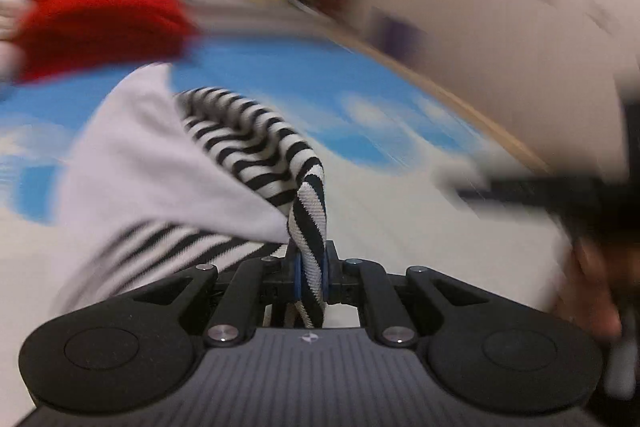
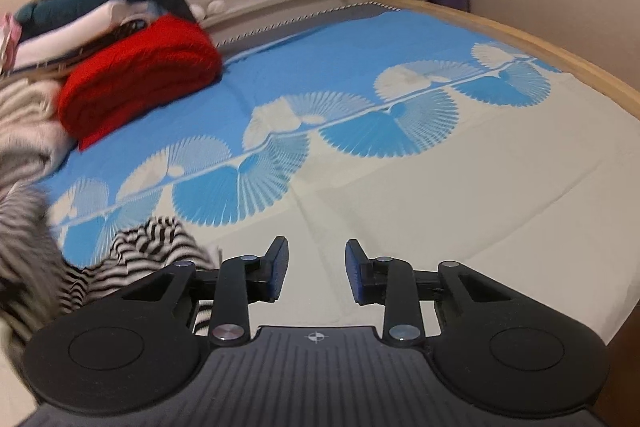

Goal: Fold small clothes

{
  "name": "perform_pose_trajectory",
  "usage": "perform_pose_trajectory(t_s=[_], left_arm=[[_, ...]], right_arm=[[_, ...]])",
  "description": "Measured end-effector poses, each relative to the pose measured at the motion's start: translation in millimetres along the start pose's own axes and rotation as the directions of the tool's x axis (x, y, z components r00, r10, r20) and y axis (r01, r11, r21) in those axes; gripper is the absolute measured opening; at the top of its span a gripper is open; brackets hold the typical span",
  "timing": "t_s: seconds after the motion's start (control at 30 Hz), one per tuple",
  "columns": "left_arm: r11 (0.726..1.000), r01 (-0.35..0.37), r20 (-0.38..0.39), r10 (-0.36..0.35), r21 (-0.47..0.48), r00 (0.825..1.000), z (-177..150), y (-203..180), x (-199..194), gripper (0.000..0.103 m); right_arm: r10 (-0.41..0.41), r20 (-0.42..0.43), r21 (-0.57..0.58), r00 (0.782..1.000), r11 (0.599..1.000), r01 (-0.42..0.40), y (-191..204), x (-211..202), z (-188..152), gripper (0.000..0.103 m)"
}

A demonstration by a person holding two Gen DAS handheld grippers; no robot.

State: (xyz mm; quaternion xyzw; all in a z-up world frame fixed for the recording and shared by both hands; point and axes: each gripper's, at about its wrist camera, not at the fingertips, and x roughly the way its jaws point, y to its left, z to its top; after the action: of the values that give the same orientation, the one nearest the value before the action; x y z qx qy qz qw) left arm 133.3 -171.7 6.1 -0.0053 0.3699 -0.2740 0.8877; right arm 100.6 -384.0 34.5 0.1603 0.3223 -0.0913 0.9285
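Left tongs [image 1: 311, 277] were clenched on a fold of the black-and-white striped knit garment [image 1: 256, 143], the fabric pinched between the blue pads and rising up and away from them, with a plain pale grey panel of the same garment draped off to the left. That view was smeared with blur, so little beyond the cloth could be read, though the blue and white patterned bedspread [image 1: 304, 79] lay beneath and a red folded knit blanket [image 1: 100, 27] sat at the far left. Another dark gripper and part of a hand showed at the right edge of the left wrist view, too blurred to describe. Moving rightward, the right tongs [image 2: 316, 269] stood released, their jaws apart with nothing between them, hovering above the cream part of the bedspread [image 2: 440, 211]. From those tongs the striped garment [image 2: 156, 247] lay to the left and low, bunched just beside the left finger, its heap trailing away toward the left edge of the frame rather than forward. The red blanket [image 2: 140, 83] and a stack of folded laundry lay well apart at the upper left. By my judgement the left hand was plainly the one in charge of the cloth, and the right hand would need to swing leftward to catch a free edge before any fold could be laid.
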Motion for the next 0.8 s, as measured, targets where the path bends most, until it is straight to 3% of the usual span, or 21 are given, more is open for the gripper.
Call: perform_pose_trajectory(t_s=[0.07,0.1,0.17,0.2,0.27,0.47,0.6,0.67,0.8], left_arm=[[0.998,0.06,-0.163,-0.062,-0.017,0.985,-13.8,-10.4,35.4,0.016],[0.997,0.056,-0.204,-0.064,-0.046,0.977,-19.3,-8.0,43.6,0.017],[0.995,0.061,-0.183,-0.074,-0.076,0.98,-20.7,2.8,34.9,0.022],[0.994,0.076,-0.153,-0.087,-0.081,0.984,-19.6,11.1,23.6,0.037],[0.996,0.053,-0.098,-0.061,-0.077,0.993,-15.2,33.1,-2.4,0.056],[0.994,-0.098,-0.07,0.095,-0.041,0.993,-10.7,96.6,-47.2,0.057],[0.988,-0.152,-0.177,0.147,-0.015,0.973,-30.2,121.4,-35.4,0.061],[0.99,-0.132,-0.208,0.119,-0.048,0.971,-45.3,128.6,-40.2,0.068],[0.965,-0.067,-0.242,0.004,-0.253,0.97,-45.6,157.1,-34.3,0.074]], right_arm=[[0.013,0.004,0.017,1.0,1.0,-0.013,-7.5,0.4,3.6,0.033],[0.024,0.001,0.019,1.0,1.0,-0.024,-9.8,2.5,5.8,0.034],[0.055,-0.011,0.01,0.998,0.998,-0.055,-11.8,8.2,10.5,0.034],[0.078,-0.02,0.005,0.997,0.997,-0.078,-12.1,12.4,13.2,0.034],[0.128,-0.052,0.017,0.99,0.992,-0.127,-12.8,22.4,16.9,0.034],[0.243,-0.193,0.064,0.951,0.97,-0.235,5.1,70.4,22.8,0.037],[0.283,-0.26,0.077,0.923,0.959,-0.272,26.9,99.3,20.4,0.043],[0.288,-0.286,0.1,0.914,0.957,-0.271,34.8,114.2,18.1,0.043],[0.311,-0.314,0.174,0.897,0.948,-0.268,43.0,140.1,14.6,0.044]])
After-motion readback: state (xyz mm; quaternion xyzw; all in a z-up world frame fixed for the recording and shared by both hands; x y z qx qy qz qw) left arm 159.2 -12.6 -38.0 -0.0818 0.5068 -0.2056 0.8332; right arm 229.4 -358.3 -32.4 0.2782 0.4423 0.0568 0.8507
